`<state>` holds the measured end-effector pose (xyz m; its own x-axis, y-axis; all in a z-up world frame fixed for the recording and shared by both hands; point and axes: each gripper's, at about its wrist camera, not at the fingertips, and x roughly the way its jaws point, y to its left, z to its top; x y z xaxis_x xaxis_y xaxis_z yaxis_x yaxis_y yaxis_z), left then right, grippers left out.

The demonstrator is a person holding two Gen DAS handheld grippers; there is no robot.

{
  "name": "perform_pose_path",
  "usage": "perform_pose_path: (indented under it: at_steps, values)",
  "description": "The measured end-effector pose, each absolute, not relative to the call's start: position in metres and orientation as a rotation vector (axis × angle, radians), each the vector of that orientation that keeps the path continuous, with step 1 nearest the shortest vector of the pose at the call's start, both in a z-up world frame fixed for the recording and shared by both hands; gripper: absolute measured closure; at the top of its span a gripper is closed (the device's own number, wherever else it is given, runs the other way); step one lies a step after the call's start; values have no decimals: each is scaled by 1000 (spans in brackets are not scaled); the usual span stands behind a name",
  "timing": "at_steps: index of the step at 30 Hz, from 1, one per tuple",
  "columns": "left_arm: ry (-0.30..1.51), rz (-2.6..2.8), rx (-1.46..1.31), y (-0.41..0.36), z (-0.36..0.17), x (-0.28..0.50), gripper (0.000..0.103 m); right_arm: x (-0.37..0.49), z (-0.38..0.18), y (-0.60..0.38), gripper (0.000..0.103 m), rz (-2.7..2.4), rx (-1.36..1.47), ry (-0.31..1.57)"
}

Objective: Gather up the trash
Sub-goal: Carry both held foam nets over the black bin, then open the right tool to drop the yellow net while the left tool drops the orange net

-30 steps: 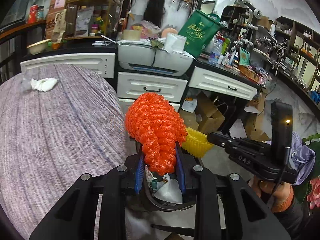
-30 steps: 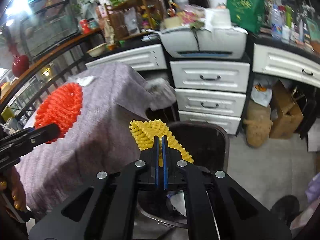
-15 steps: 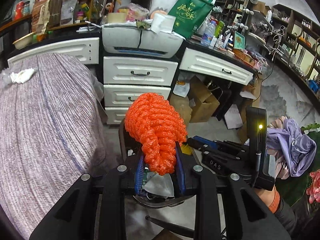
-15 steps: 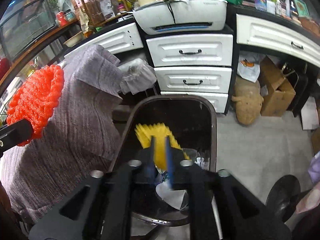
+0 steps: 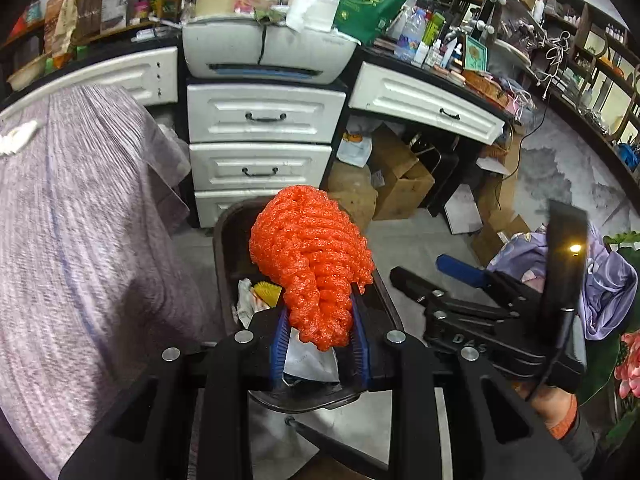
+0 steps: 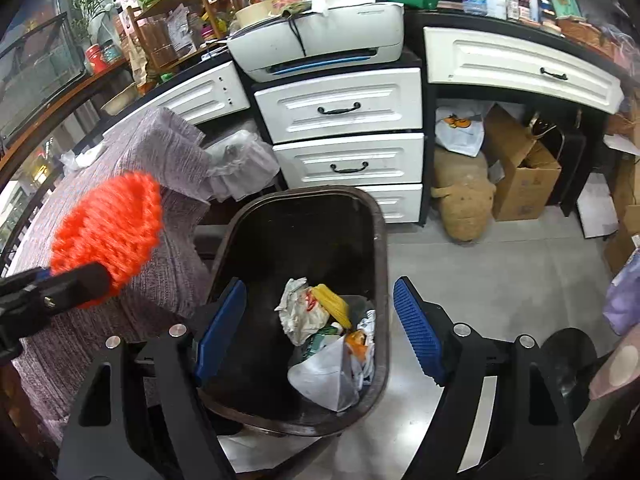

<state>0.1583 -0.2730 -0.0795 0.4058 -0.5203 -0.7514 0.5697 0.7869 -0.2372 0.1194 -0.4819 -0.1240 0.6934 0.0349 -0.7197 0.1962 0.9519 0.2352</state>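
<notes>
A crumpled orange foam net [image 5: 312,264] sticks up from my left gripper [image 5: 320,320], which is shut on its lower end and hovers over the dark brown trash bin [image 5: 224,240]. In the right wrist view the net [image 6: 108,236] shows blurred at the left above the cloth-covered table. My right gripper [image 6: 320,286] hangs over the bin [image 6: 380,240]. Its jaws are opening, with nothing between the blue pads [image 6: 416,332]. A yellow foam net [image 6: 334,304] lies in the bin on crumpled paper and a white bag [image 6: 324,376].
A table under purple-grey cloth [image 5: 80,240] stands left of the bin, a white tissue [image 5: 16,138] on it. White drawers [image 6: 340,108] and a printer [image 6: 320,40] lie behind. Cardboard boxes [image 6: 520,176] and a sack [image 6: 464,204] sit on the floor at the right.
My right gripper went from shut on the yellow net to open, and the net dropped into the bin. Both grippers sank toward the bin. The left one kept hold of the orange net.
</notes>
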Motion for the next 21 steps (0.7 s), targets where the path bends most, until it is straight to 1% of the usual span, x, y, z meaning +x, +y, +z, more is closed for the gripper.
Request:
perform_pose_path:
  at_steps: [1,3,10,12,13,15,17,20,21]
  values:
    - [942,-694,58,-275,-83,160,76,118,-123,-484,23,-102,304,799]
    - [959,-693,59,-278,-87,163,76,116,-123,-488,22,-123,300,795]
    - [990,-682,67,-282,-100,167,76,112,-125,-498,22,-141,320,800]
    - [990,-687,73,-284,-100,167,73,112,-126,-499,21,-144,321,799]
    - [992,-692,74,-285,-100,167,70,112,-126,-500,21,-146,323,802]
    - [994,-701,68,-287,-99,166,51,111,-127,-502,21,-152,329,804]
    - [982,-704,69,-287,-99,164,40,111,-128,-503,21,-155,333,806]
    - [976,-721,92,-288,-98,160,37,111,-128,-504,21,-159,329,807]
    - [973,-726,99,-288,-97,157,33,112,-128,-504,21,-160,328,808]
